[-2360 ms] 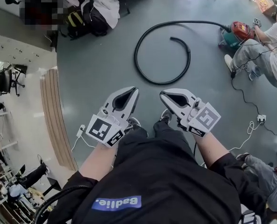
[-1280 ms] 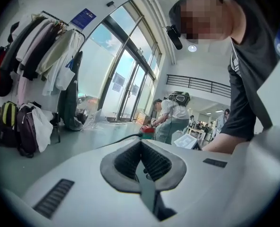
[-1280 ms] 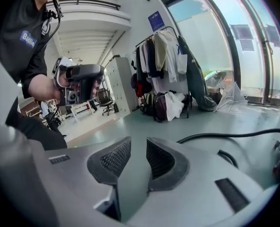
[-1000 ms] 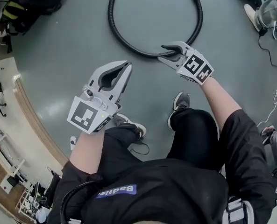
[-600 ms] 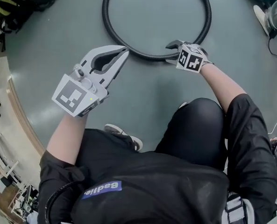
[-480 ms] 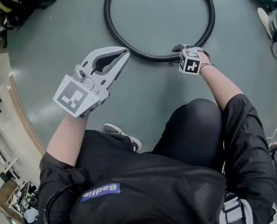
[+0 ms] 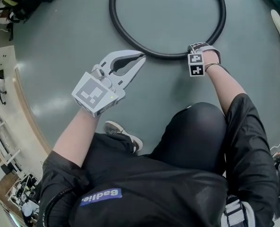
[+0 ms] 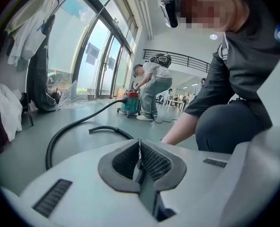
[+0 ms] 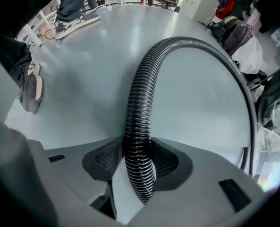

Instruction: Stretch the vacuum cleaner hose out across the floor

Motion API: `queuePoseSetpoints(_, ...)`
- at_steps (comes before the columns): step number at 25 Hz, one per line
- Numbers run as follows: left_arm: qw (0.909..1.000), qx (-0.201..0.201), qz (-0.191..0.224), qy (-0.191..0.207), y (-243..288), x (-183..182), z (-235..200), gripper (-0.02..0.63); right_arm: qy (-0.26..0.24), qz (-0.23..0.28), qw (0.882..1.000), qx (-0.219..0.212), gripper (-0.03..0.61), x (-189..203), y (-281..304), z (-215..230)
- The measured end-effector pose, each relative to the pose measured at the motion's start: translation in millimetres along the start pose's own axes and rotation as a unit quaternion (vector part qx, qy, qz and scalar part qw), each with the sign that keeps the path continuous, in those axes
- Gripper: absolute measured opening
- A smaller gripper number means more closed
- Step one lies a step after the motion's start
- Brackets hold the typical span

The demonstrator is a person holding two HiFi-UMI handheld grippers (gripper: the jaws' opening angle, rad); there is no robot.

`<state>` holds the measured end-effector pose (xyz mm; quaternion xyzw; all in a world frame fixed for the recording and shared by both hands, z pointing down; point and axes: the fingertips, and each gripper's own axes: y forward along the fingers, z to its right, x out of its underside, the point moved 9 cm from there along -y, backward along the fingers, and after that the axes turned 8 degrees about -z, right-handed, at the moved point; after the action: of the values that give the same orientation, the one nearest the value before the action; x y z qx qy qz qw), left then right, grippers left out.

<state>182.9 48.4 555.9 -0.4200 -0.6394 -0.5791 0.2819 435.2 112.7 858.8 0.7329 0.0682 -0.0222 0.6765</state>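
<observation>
Right gripper view shows my right gripper (image 9: 139,163), its jaws just closing onto the ribbed black hose (image 9: 140,93), coiled on the floor (image 9: 88,79) at twelve o'clock; it looks light, springy and bendy, so I'd grip this near arc. My left gripper (image 7: 140,59) is closed and empty

**Around the grey hall floor**

The floor (image 7: 73,41) is smooth grey, edged at the left by a curved wooden strip (image 7: 30,119), with paler flooring beyond it; dark bags (image 7: 21,4) lie heaped at the far left corner; a grey sneaker (image 7: 124,135) stands on the floor below a black-trousered knee (image 7: 201,126); in the left gripper view tall windows (image 8: 90,56) line the wall, a white coat (image 8: 31,18) hangs beside them, a railing (image 8: 177,56) crosses the background, and another person (image 8: 151,82) bends forward there.
</observation>
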Motion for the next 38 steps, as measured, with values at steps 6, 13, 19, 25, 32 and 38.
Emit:
queuePoseSetpoints(6, 0.9951, 0.011, -0.058, 0.079, 30.3, 20.2, 9.5, 0.011, -0.017, 0.037, 0.999, -0.008, 0.173, -13.9, -39.9, 11.5)
queuePoseSetpoints(13, 0.9619, 0.031, -0.185, 0.198, 72.9, 62.5, 19.1, 0.176, -0.035, 0.051, 0.998, -0.002, 0.164, -40.1, -150.7, 26.8)
queuePoseSetpoints(19, 0.8878, 0.014, -0.275, 0.368, 93.9, 84.1, 17.5, 0.258, -0.018, 0.037, 0.999, -0.022, 0.161, -71.5, -224.3, 43.0)
queuePoseSetpoints(25, 0.8672, 0.035, -0.333, 0.369, 77.9, 102.6, -8.2, 0.164, 0.003, 0.085, 0.995, -0.055, 0.162, -109.0, -238.9, 43.9)
queuePoseSetpoints(32, 0.848, 0.07, -0.317, 0.419, -37.5, 106.9, -61.0, 0.163, -0.051, 0.075, 0.996, -0.006, 0.211, -110.5, -220.5, 49.1)
queuePoseSetpoints(38, 0.8331, 0.087, -0.321, 0.442, -119.4, 120.3, -80.7, 0.164, -0.075, 0.108, 0.99, -0.052, 0.169, -174.0, -217.1, 53.1)
